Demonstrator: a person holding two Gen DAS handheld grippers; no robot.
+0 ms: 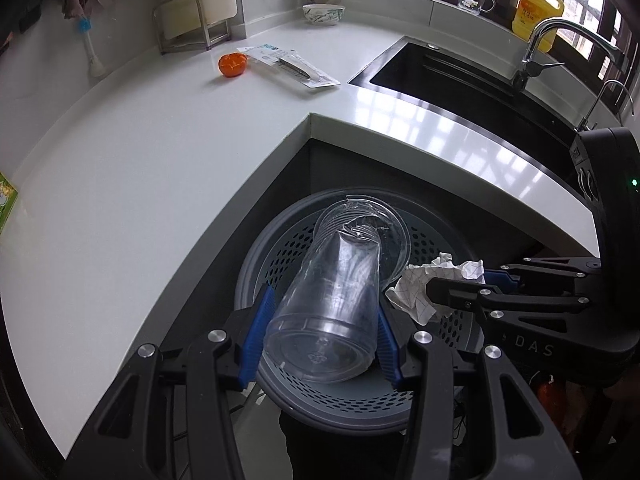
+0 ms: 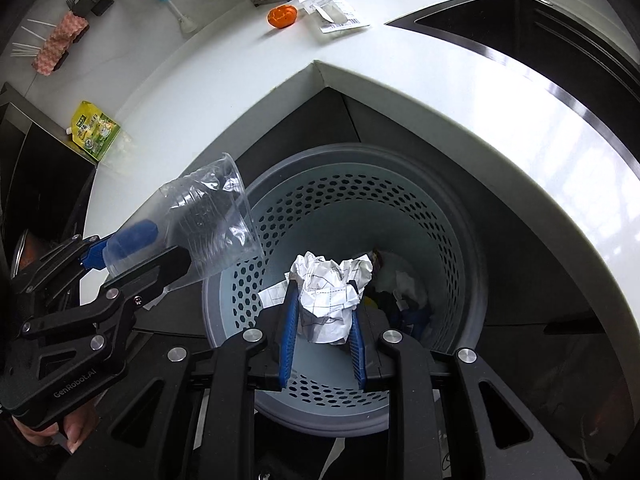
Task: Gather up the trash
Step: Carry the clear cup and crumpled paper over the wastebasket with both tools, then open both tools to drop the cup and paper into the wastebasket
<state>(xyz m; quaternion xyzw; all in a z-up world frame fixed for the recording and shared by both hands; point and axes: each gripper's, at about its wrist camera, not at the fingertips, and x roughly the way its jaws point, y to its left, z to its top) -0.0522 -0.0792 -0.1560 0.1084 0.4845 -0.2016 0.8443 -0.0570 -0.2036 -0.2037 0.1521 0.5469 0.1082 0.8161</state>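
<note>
My left gripper (image 1: pixel 320 320) is shut on a clear plastic cup (image 1: pixel 336 292) with a cracked rim, held tilted above the grey perforated trash bin (image 1: pixel 280 248). The cup also shows in the right wrist view (image 2: pixel 212 224), at the bin's left rim. My right gripper (image 2: pixel 324 316) is shut on a crumpled white paper ball (image 2: pixel 328 296) over the open bin (image 2: pixel 440 208). The paper ball (image 1: pixel 424 284) and right gripper (image 1: pixel 460 292) show beside the cup in the left wrist view. Some dark and white trash (image 2: pixel 404 292) lies at the bin's bottom.
The white L-shaped countertop (image 1: pixel 140 152) wraps around the bin. On it lie an orange (image 1: pixel 232 65), a packaged brush (image 1: pixel 294 66), a green pouch (image 2: pixel 94 130) and a bowl (image 1: pixel 323 14). A black sink (image 1: pixel 452 76) with faucet (image 1: pixel 540 52) is at the right.
</note>
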